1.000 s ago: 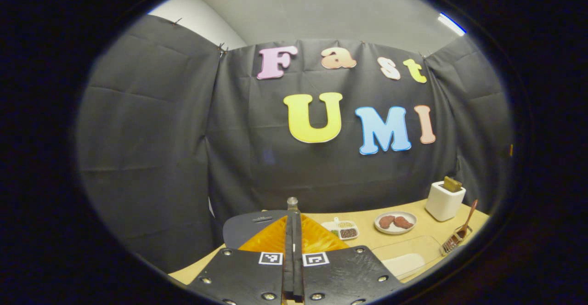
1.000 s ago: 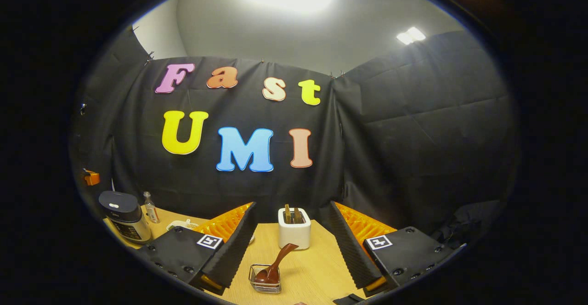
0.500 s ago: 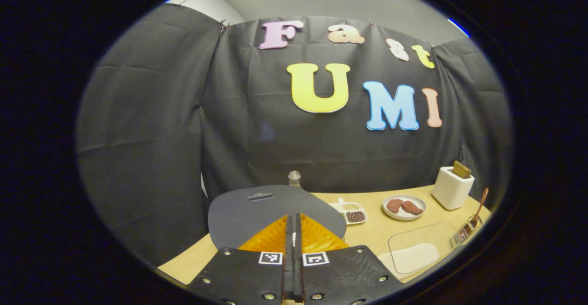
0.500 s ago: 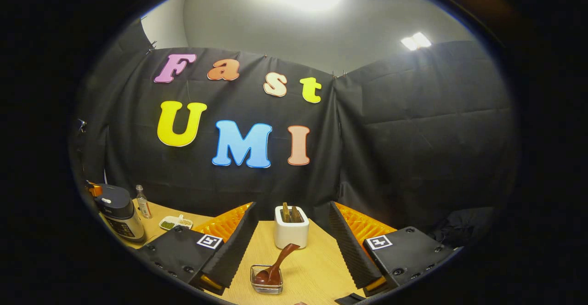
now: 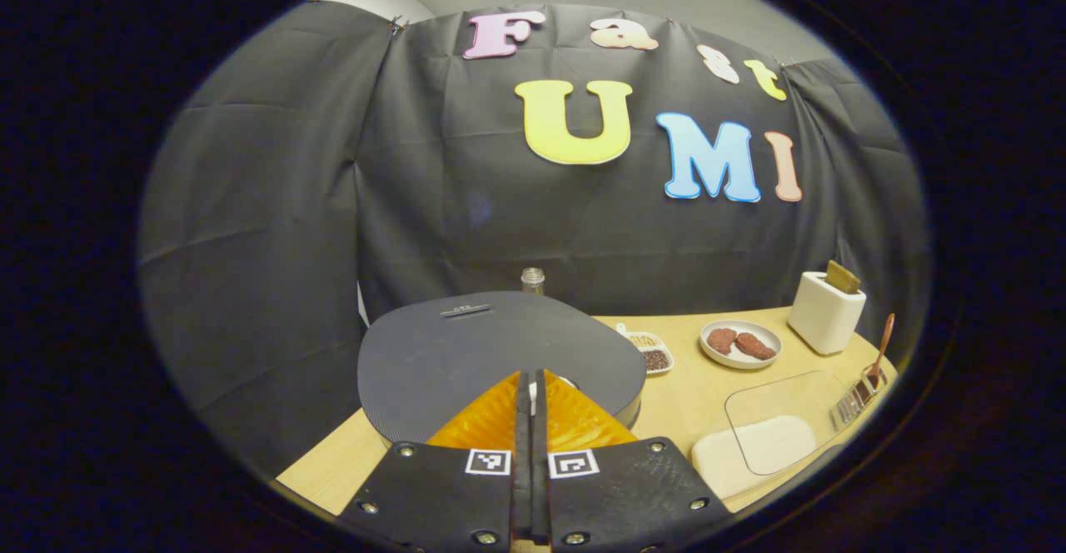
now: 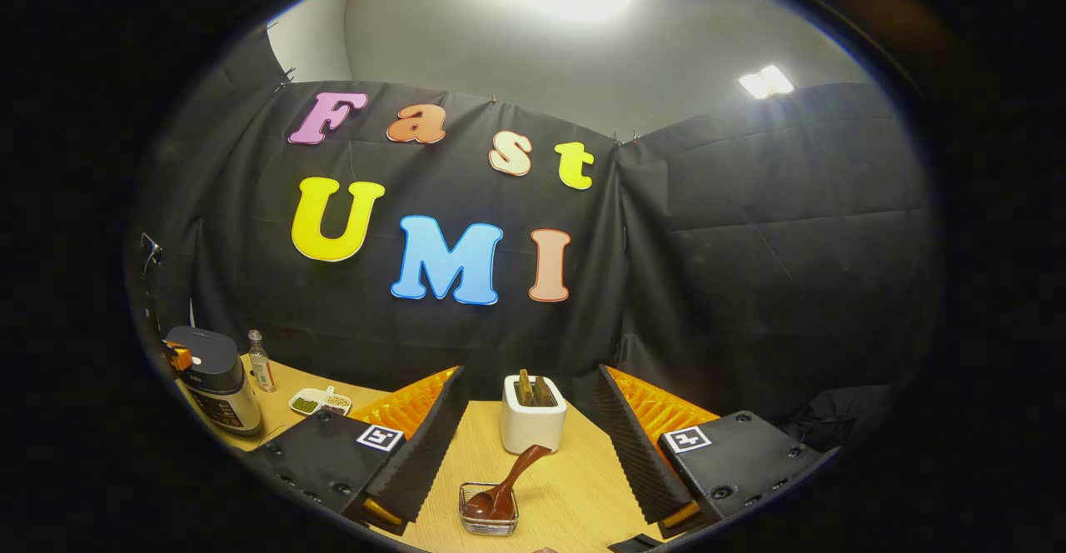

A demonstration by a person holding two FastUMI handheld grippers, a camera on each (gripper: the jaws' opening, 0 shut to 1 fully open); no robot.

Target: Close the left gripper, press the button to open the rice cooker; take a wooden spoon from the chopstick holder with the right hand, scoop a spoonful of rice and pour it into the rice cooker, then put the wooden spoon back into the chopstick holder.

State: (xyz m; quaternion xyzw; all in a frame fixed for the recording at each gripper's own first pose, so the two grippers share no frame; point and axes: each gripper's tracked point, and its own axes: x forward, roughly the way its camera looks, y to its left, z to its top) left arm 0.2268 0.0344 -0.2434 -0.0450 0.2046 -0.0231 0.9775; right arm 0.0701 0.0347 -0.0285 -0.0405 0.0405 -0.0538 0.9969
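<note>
The rice cooker's dark grey lid [image 5: 466,353] is closed and lies right under my left gripper [image 5: 530,376], which is shut with nothing held; its tips are at the lid's near edge by a small white part. In the right gripper view the rice cooker [image 6: 212,382] stands far left with the left gripper [image 6: 177,357] on top of it. My right gripper [image 6: 529,376] is open and empty above the table. The wooden spoon [image 6: 510,482] leans in a wire chopstick holder [image 6: 489,520] between and just ahead of its fingers. A clear box of rice [image 5: 762,440] sits right of the cooker.
A white toaster [image 6: 533,420] stands behind the holder. A plate with two meat pieces [image 5: 739,343], a divided dish of grains [image 5: 654,353] and a small bottle [image 5: 532,278] sit along the back of the wooden table [image 5: 683,395]. Black cloth walls close in behind.
My left gripper, still shut, has come down and forward onto the rice cooker lid, which now looms much larger. The right gripper has stayed open and barely shifted.
</note>
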